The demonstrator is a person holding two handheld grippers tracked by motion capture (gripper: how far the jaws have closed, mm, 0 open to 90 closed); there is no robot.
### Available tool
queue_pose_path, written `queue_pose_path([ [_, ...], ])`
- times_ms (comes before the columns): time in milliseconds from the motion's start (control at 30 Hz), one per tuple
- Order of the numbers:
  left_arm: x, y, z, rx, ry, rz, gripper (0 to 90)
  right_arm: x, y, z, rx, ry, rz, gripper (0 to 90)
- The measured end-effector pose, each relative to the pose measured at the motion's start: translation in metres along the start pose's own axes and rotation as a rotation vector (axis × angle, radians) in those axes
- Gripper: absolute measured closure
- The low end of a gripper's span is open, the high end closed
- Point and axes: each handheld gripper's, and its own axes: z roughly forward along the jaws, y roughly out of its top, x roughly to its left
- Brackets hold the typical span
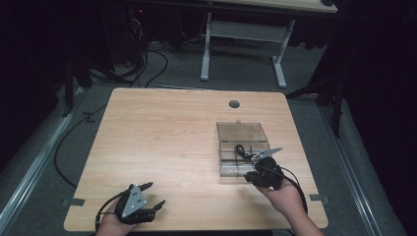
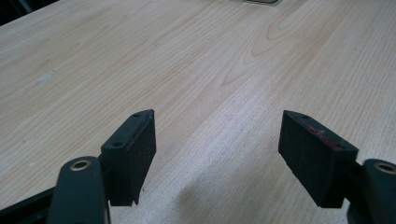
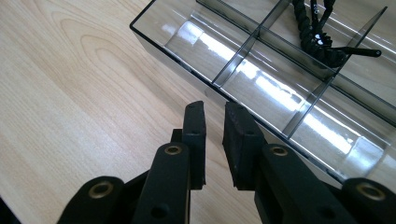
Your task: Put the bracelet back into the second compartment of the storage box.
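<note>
- Right gripper (image 3: 214, 122), black, two-jawed, held in a hand (image 1: 282, 195) near the table's right front corner: jaws nearly together, a narrow slit between the pads, nothing between them.
- Its tips hover over bare wood just beside the near outer wall of the clear plastic compartment box (image 3: 261, 109); whether they touch that wall cannot be told.
- Clear plastic compartment box (image 1: 243, 156), right half of the table: rectangular, divided by thin partitions into several cells, with its transparent lid (image 1: 242, 132) lying open on the far side.
- Black coiled cord (image 3: 318, 36): lies in one of the box's inner cells, beyond the row nearest the right gripper; in the high view it appears as a small dark loop (image 1: 241, 150) near the box's middle. The cells of the near row look bare.
- Left gripper (image 1: 153, 195), with a grey three-cornered plate on top: rests at the table's front left edge, well apart from the box.
- Its jaws stand wide apart, black pads (image 2: 135, 151) over plain wood, holding nothing.
- Light wooden table (image 1: 162, 137): pale grain, a round grey cable port (image 1: 234, 104) near its far edge.
</note>
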Motion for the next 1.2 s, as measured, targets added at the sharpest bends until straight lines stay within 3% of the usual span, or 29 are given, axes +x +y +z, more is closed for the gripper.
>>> queue_pose_path([
  [300,0.000,0.000,0.000,-0.001,0.003,-0.001,28.2,0.006,-0.020,0.011,-0.107,-0.014,-0.008,78.9],
  [700,0.001,0.000,-0.001,-0.008,0.001,-0.015,28.2,0.016,-0.040,0.027,-0.245,0.014,-0.012,75.3],
  [767,0.001,0.000,-0.001,-0.008,0.001,-0.016,28.2,0.019,-0.046,0.031,-0.291,0.022,-0.003,73.2],
  [1033,0.001,0.000,-0.001,-0.009,0.002,-0.015,28.2,0.025,-0.059,0.044,-0.363,0.022,-0.002,65.0],
  [1200,0.001,0.000,0.000,-0.007,0.004,-0.009,28.2,0.028,-0.062,0.043,-0.407,0.000,-0.013,56.9],
])
